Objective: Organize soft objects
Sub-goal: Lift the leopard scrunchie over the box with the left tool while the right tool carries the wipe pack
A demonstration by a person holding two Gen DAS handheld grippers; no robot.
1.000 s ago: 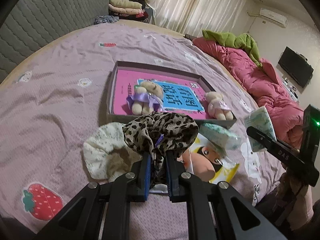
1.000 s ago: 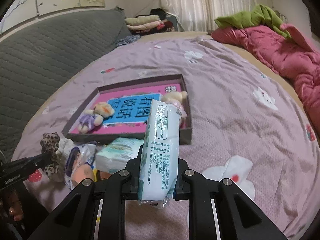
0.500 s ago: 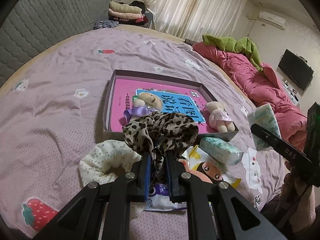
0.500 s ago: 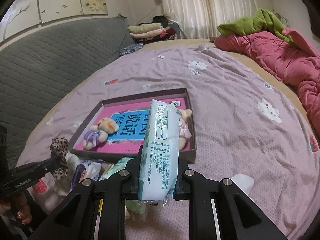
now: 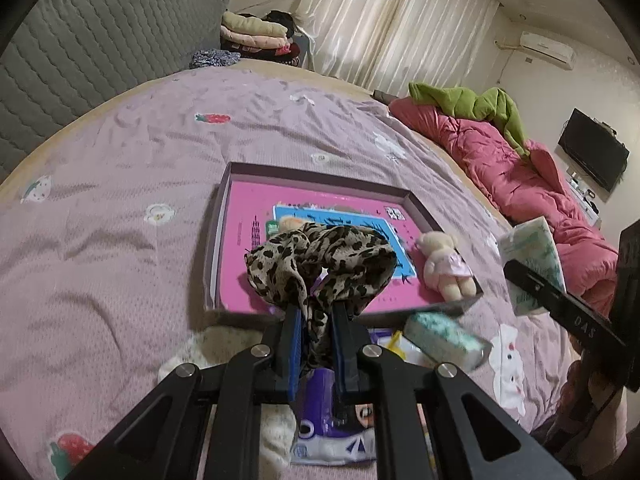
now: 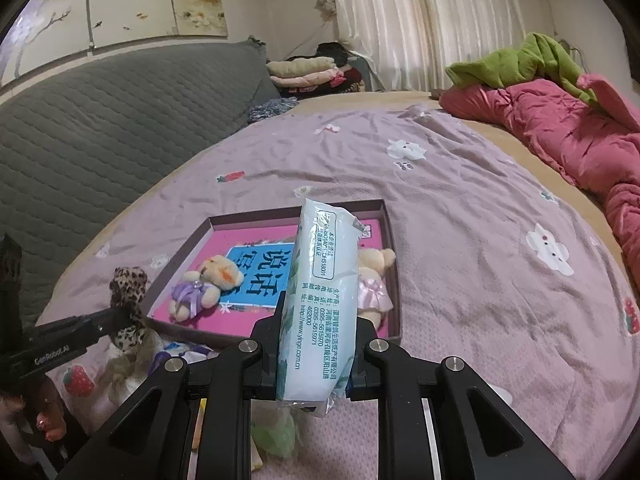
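Two soft things held, both near the tray (image 5: 218, 240)
Your left gripper (image 5: 312, 312) pinches the leopard scrunchie (image 5: 320, 260), your right gripper (image 6: 316, 324) pinches the tissue pack (image 6: 320, 300), probably to drop them inside

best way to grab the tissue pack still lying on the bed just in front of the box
Grip the green tissue pack across its short width at mid-length, coming from above. It lies flat and slanted beside the box front wall, with its long sides exposed; its soft body should squeeze between the pads.
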